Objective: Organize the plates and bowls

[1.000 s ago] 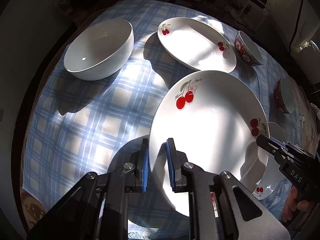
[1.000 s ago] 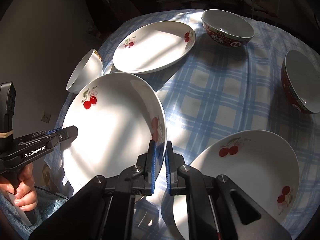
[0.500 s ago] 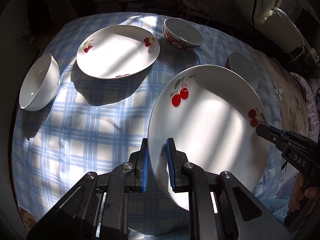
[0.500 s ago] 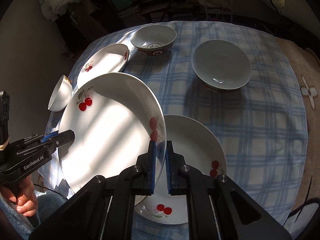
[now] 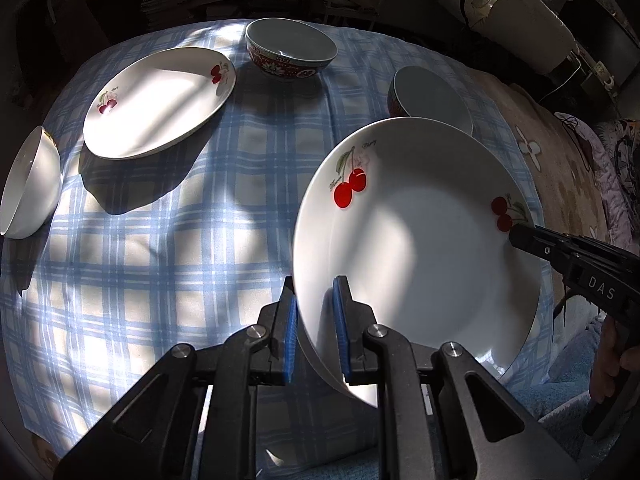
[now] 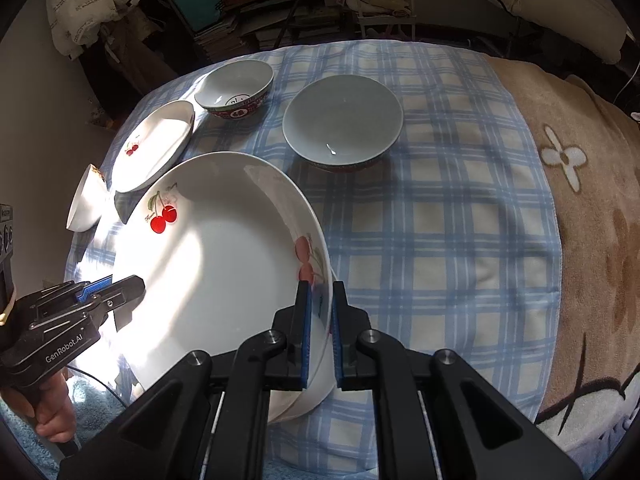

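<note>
Items, left to right, on the blue checked cloth [image 5: 168,264] covering the bench:

1. White bowl [image 5: 28,192], plain, at the far left edge, sitting on the cloth.
2. Cherry plate at rest [image 5: 160,100], flat on the cloth, just beside the white bowl.
3. Patterned bowl [image 5: 290,54], red-and-blue outside, at the far edge, near that plate's rim.
4. Left gripper [image 5: 314,334], clenched on the near-left rim of the carried plate, one blue pad above the rim and one below.
5. Carried cherry plate [image 5: 416,248], held clear of the cloth and tilted, gripped at two opposite rims. The right-wrist view shows a second white rim just under its near edge, which looks like another plate lying below it.
6. Grey bowl [image 6: 342,122], red outside, beyond the carried plate and well apart from both grippers.
7. Right gripper [image 6: 320,334], clenched on the plate's right rim, beside the printed cherries.
8. Beige blanket [image 6: 580,240], flower pattern, at the right.

Governing relation: the carried plate spans the gap between the two grippers. The plate beneath appears to sit almost directly under it, so lowering should need both hands to sink together and level the tilt; the left rim rides lower.
</note>
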